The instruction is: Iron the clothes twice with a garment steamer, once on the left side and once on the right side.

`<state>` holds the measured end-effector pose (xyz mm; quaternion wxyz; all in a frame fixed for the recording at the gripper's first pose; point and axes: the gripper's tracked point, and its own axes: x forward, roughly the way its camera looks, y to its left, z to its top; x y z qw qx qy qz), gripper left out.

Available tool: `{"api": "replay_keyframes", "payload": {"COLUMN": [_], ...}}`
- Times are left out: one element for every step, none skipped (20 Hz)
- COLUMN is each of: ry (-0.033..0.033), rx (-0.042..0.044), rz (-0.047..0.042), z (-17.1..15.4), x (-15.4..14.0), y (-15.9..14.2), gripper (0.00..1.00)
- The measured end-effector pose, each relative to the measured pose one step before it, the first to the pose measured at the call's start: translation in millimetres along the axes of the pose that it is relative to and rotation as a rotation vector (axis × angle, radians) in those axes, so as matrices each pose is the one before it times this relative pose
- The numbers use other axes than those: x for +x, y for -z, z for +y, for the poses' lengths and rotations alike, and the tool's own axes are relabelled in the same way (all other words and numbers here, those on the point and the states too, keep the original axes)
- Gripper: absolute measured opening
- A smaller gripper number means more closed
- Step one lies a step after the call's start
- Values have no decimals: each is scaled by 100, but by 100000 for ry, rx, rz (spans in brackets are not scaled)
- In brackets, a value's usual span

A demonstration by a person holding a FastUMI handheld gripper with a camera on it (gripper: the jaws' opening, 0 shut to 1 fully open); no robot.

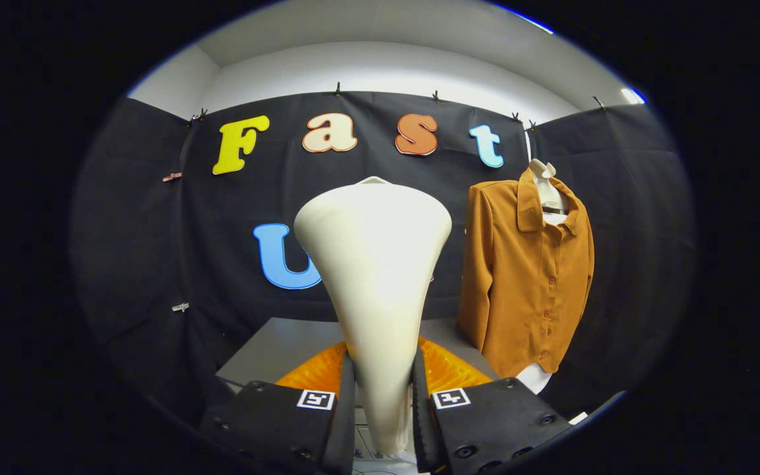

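Note:
My gripper (383, 386) is shut on the narrow neck of a cream garment steamer (375, 264), both fingers pressing its sides. The steamer stands upright between the fingers and widens to a broad head above them, its back toward me. Beyond and to the right of the fingers hangs a brown button-up shirt (528, 270) on a white hanger (546, 188), collar up, sleeves down, with a white hem showing below. The steamer head is well short of the shirt and left of it.
A grey table (274, 349) lies ahead, below the steamer. Black cloth walls close the booth at the back and on both sides, the shirt hanging near the right corner.

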<state>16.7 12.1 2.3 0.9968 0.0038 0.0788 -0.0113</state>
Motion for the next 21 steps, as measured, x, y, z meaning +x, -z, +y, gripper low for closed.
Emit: {"api": "replay_keyframes", "payload": {"ry": [312, 472, 635, 883, 583, -37, -110, 136, 295, 431, 388, 322, -136, -415, -233, 179, 440, -27, -16, 255, 90], "rx": [-75, 148, 151, -121, 16, 89, -267, -305, -83, 145, 166, 202, 368, -148, -782, -711, -817, -158, 274, 114, -166], "rz": [-499, -89, -266, -338, -385, -439, -436, -340, -187, -663, -539, -448, -175, -11, -269, -123, 86, 304, 267, 335, 353], "z": [-22, -113, -45, -216, -102, 43, 58, -13, -76, -90, -119, -11, 96, 128, 87, 2, -113, -53, 56, -104, -55], "x": [-188, -190, -151, -122, -19, -62, 27, -93, -45, -126, 11, 4, 35, 97, 187, -64, -148, 20, 80, 95, 151], "y": [53, 15, -7, -111, -103, -110, -119, -180, -16, -191, -155, -124, -64, 2, -61, 20, 103, 157, 124, 125, 89], "gripper": [39, 39, 39, 39, 39, 39, 39, 39, 39, 39, 39, 39, 39, 39, 39, 39, 39, 39, 39, 39, 39]}}
